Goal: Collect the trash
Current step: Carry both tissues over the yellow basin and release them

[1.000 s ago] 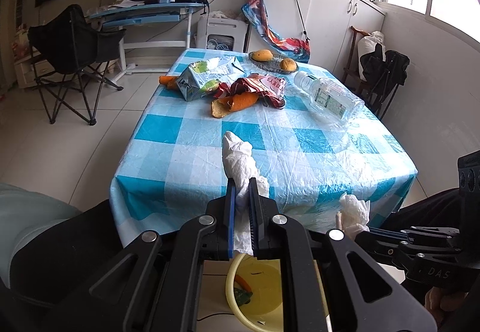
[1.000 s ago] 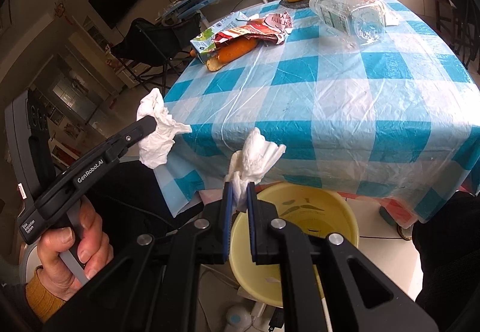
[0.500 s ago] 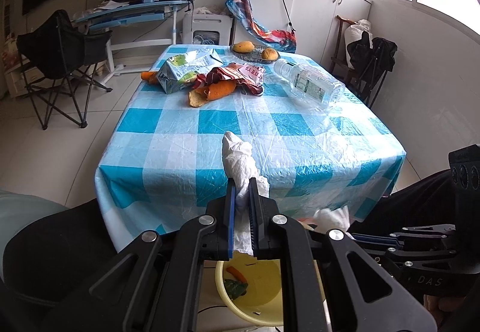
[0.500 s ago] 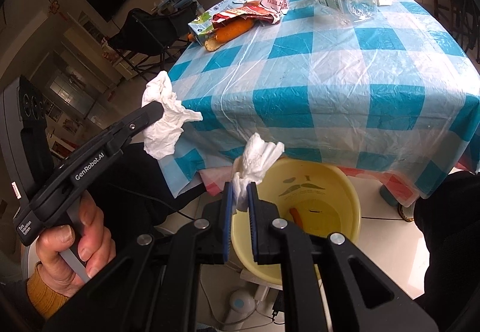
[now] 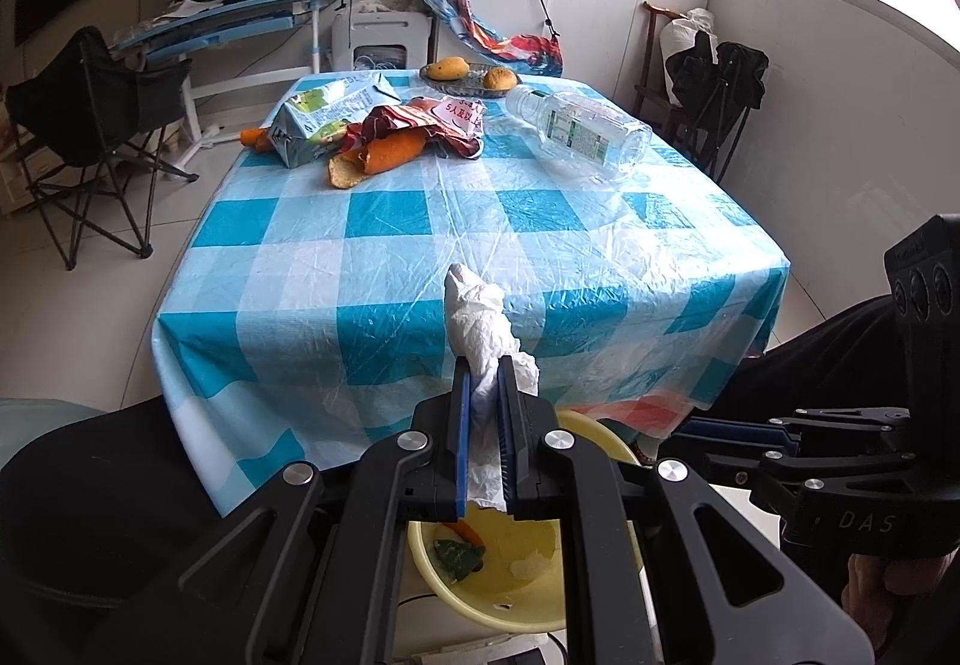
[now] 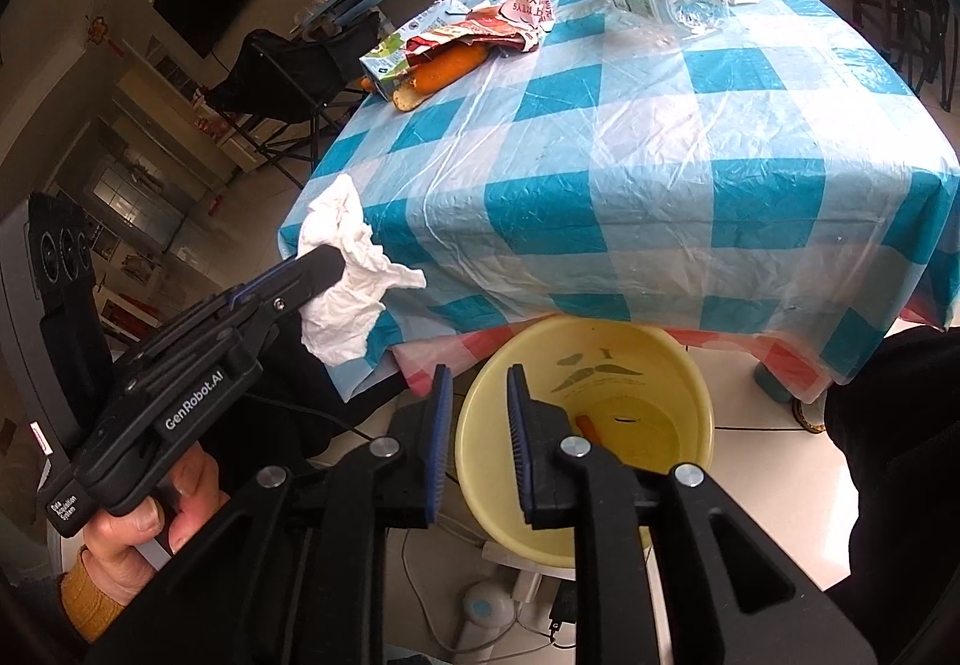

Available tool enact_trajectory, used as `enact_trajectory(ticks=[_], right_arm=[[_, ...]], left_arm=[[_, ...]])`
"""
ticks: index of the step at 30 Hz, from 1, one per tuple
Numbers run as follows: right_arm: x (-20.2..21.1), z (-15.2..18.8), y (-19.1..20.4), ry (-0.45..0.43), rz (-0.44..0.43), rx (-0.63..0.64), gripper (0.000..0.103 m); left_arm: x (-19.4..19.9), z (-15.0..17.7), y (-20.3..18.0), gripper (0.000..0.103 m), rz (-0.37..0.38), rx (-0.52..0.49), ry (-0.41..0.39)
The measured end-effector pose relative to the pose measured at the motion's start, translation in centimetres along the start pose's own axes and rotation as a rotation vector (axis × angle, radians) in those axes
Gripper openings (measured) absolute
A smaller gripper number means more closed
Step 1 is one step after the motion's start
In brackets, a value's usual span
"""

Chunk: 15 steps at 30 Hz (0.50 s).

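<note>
The left gripper [image 5: 481,365] clamps a crumpled white tissue [image 5: 480,317] above the round yellow plastic bin [image 6: 600,359]; only the right view shows the right gripper [image 6: 477,386] parted, empty, beside the blue-checked table [image 6: 660,137].

The table [image 5: 420,269] is covered with a blue and white checked plastic cloth; at its far end lie a green carton [image 5: 318,122], a red wrapper [image 5: 420,119] and an orange peel [image 5: 378,161] close together; a clear plastic bottle [image 5: 579,131] lies on its side to the right; behind stands a plate of fruit [image 5: 468,74]
</note>
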State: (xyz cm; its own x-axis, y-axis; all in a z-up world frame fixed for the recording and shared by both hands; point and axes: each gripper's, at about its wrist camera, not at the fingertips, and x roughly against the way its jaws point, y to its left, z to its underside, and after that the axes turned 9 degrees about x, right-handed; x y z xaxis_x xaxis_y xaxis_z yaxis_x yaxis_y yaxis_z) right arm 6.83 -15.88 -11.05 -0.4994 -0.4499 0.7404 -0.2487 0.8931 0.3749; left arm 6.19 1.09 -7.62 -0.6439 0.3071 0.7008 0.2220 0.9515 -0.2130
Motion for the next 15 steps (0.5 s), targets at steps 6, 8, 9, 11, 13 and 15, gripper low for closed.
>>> enact_trajectory(ticks=[6,8,9,11,13,15], right_arm=[[0.5,0.0,-0.6,-0.026,0.005,-0.033,0.031],[0.6,0.0,-0.8,-0.034,0.007,-0.044,0.033],[0.7,0.0,-0.9,-0.038,0.009,-0.049,0.034],[1.0,0.1,-1.1,-0.047,0.010,-0.058,0.035],[1.1,0.0,-1.3,-0.053,0.010,-0.067,0.038],[1.2,0.0,-1.4,-0.056,0.011,-0.074,0.039]], left_arm=[[-0.6,0.4,-0.5,0.008,0.015,-0.023,0.039],[-0.9,0.7,-0.7,0.008,0.022,-0.031,0.063],[-1.0,0.8,-0.8,0.008,0.026,-0.036,0.076],[-1.4,1.2,-1.2,0.009,0.036,-0.055,0.105],[-1.6,1.5,-1.5,0.018,0.033,-0.075,0.120],[-1.6,1.7,-1.8,0.026,0.029,-0.087,0.119]])
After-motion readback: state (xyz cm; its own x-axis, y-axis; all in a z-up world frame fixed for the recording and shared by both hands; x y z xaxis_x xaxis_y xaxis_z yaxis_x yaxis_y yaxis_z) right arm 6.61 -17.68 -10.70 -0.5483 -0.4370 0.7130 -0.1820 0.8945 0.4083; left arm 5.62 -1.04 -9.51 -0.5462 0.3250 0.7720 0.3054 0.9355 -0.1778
